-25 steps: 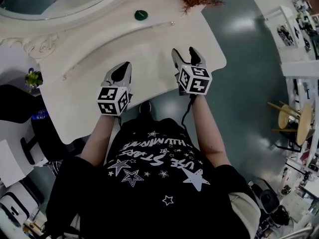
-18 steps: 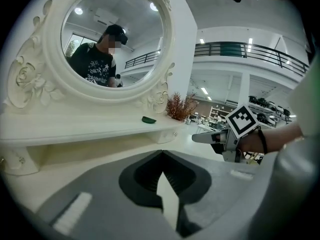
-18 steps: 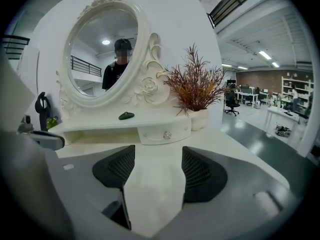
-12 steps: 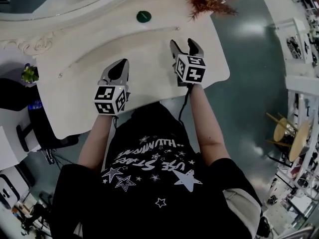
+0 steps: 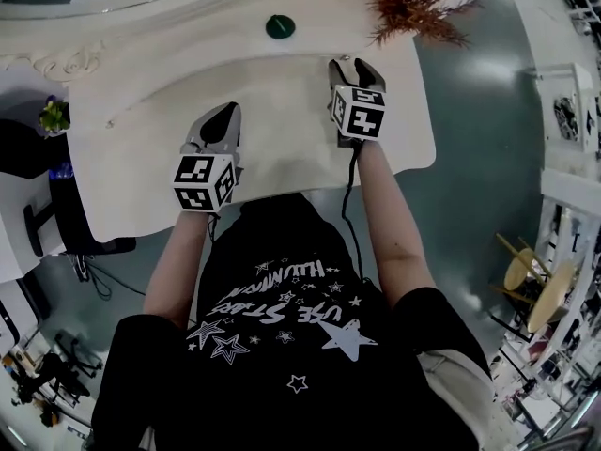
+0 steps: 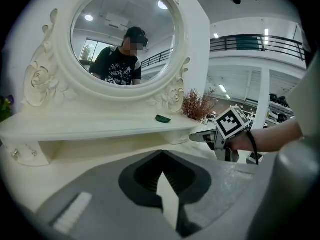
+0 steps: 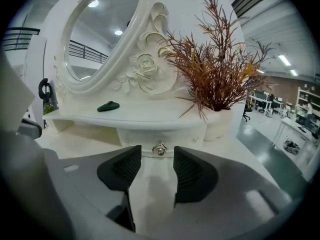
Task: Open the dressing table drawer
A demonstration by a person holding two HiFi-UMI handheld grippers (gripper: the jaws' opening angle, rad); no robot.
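White tabletop (image 5: 272,92) spreads below the small closed drawer (image 7: 186,139). Right tongs (image 7: 156,161), spread apart, face that drawer, its knob (image 7: 159,148) just beyond their tips. Left tongs (image 6: 161,156), pressed together, hover well left of the drawer.

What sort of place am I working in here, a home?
Likely a large open office or lab hall, not a home: the dressing table and oval mirror stand on a glossy floor, with a railed upper gallery and desks beyond.
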